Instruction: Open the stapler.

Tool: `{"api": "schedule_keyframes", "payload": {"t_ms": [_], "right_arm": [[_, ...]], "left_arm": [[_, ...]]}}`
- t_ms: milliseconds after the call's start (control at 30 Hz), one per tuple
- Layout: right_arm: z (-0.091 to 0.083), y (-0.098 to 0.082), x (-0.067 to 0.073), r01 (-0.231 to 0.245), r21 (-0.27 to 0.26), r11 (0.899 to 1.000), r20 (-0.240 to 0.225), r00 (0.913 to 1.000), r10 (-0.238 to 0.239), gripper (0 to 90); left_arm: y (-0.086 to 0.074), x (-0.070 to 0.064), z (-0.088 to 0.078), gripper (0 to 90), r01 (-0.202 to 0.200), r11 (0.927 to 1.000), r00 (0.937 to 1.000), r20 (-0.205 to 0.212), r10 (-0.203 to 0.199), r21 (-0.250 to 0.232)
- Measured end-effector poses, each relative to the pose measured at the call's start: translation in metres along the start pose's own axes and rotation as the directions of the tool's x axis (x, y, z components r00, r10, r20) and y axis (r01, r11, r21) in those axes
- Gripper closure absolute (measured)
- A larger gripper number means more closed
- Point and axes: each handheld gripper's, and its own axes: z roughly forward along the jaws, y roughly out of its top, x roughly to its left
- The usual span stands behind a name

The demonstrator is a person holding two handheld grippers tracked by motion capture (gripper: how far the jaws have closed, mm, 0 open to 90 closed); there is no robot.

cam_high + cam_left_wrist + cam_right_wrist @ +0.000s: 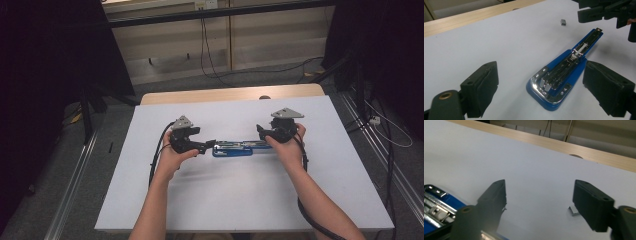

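High view: blue stapler (232,148) mid-table (250,200), open room around; both grippers' fingers spread, apparently gripping nothing.

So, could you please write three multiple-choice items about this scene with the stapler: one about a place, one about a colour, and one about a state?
1. Where does the small block of staples lie?
A. on the white table, apart from the stapler
B. inside the stapler
C. between the left gripper's jaws

2. What colour is the base of the stapler?
A. red
B. blue
C. yellow

3. How do the jaws of the left gripper stand?
A. shut on the stapler
B. shut on nothing
C. open, with the stapler's rear end between them

Key: 1 A, the left gripper view shows the block alone on the white surface beyond the stapler's tip. 2 B, the base is blue under the metal parts. 3 C, both pads stand clear of the stapler's sides in the left gripper view.
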Motion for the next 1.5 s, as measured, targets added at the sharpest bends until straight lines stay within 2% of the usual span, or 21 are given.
{"api": "schedule_keyframes", "payload": {"t_ms": [133,300,400,700,900,1033,1100,1267,1400,1500], "right_arm": [[0.004,0.003,-0.009,-0.031,0.017,0.999,0.026,0.9992,0.031,16.1],[0.009,0.003,-0.020,-0.043,0.036,0.998,0.045,0.9981,0.041,14.6],[0.013,0.000,-0.027,-0.068,0.049,0.996,0.052,0.9965,0.065,14.5],[0.024,-0.005,-0.042,-0.073,0.087,0.994,0.052,0.9963,0.068,14.2],[0.034,-0.007,-0.042,-0.052,0.109,0.993,0.076,0.9961,0.044,19.2],[0.042,-0.006,-0.043,-0.069,0.132,0.989,0.114,0.9920,0.054,24.5],[0.045,-0.006,-0.044,-0.073,0.144,0.987,0.139,0.9889,0.053,27.1],[0.054,-0.005,-0.045,-0.064,0.165,0.984,0.181,0.9828,0.034,29.9],[0.059,-0.006,-0.045,-0.075,0.182,0.980,0.194,0.9803,0.039,30.8],[0.062,-0.009,-0.045,-0.062,0.192,0.979,0.190,0.9814,0.025,31.6]], "left_arm": [[-0.001,-0.002,0.003,8.3,-0.015,0.9998,0.9998,-0.013,0.015,0.012],[-0.001,-0.003,0.005,6.5,-0.015,0.9997,0.9998,-0.009,0.015,0.018],[-0.001,-0.002,0.005,6.4,-0.016,0.9997,0.9998,-0.010,0.016,0.018],[-0.002,-0.003,0.007,5.9,-0.019,0.9994,0.9998,-0.006,0.019,0.028],[-0.003,-0.003,0.007,5.9,-0.024,0.9994,0.9997,0.000,0.024,0.025],[-0.003,-0.002,0.009,5.9,-0.028,0.9991,0.9996,0.006,0.028,0.031],[-0.004,-0.002,0.009,5.9,-0.018,0.9992,0.9998,0.008,0.017,0.035],[-0.005,0.000,0.009,5.9,-0.011,0.9995,0.9999,0.008,0.011,0.031],[-0.004,0.001,0.008,5.9,-0.013,0.9994,0.9999,-0.002,0.013,0.033],[-0.005,0.002,0.009,5.9,-0.013,0.9993,0.9999,-0.003,0.013,0.037]]}}
